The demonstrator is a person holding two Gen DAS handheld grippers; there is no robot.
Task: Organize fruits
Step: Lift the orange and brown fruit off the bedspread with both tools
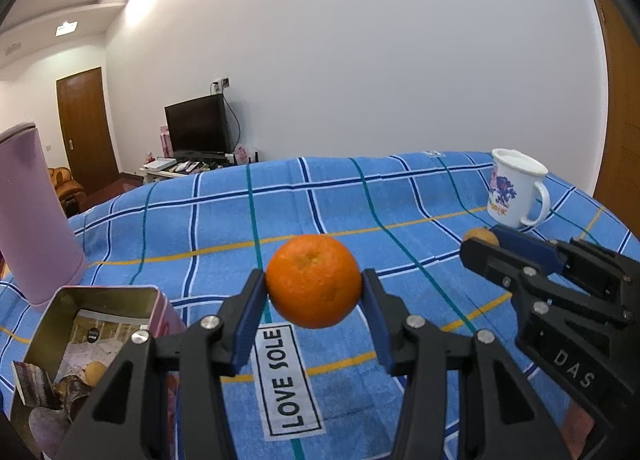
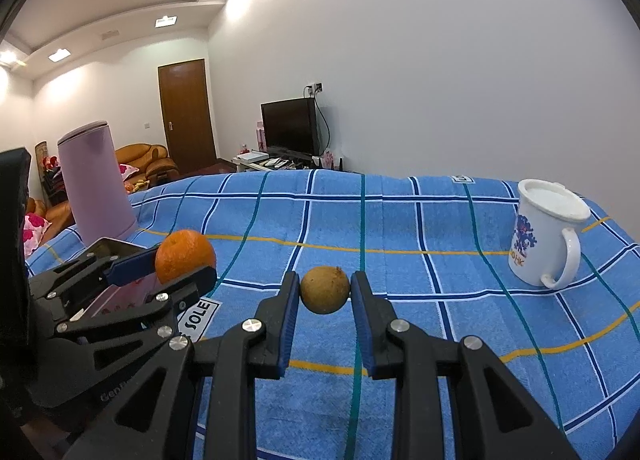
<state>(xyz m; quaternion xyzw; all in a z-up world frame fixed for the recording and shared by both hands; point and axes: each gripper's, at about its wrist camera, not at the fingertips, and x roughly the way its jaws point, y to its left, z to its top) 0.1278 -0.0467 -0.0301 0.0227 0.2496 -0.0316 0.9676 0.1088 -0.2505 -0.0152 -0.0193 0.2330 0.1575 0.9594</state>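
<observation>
On the blue plaid terry towel (image 1: pixel 400 196), a glossy white mug (image 1: pixel 516 190) stands at two o'clock, a matte lilac cylinder (image 1: pixel 32 216) at nine, an open metal tin (image 1: pixel 104 292) at eight. The left gripper (image 1: pixel 314 288) clamps a dimpled round orange (image 1: pixel 314 280) aloft; the right gripper (image 2: pixel 325 292) pinches a small, rough brown fruit (image 2: pixel 324 289).

Left gripper (image 1: pixel 314 292): clamped on an orange (image 1: pixel 314 280), one blue pad on each side of the fruit, which is lifted clear of the cloth below.
Left gripper pose: pointing forward and slightly downward, fingers side by side at a level.
Right gripper (image 2: pixel 325 292): pinching a small brown round fruit (image 2: pixel 324 289) between its blue pads, jaws narrow.
Right gripper pose: angled slightly downward, fruit held in the air.
Relative position: the two grippers are side by side, near each other, apart.
</observation>
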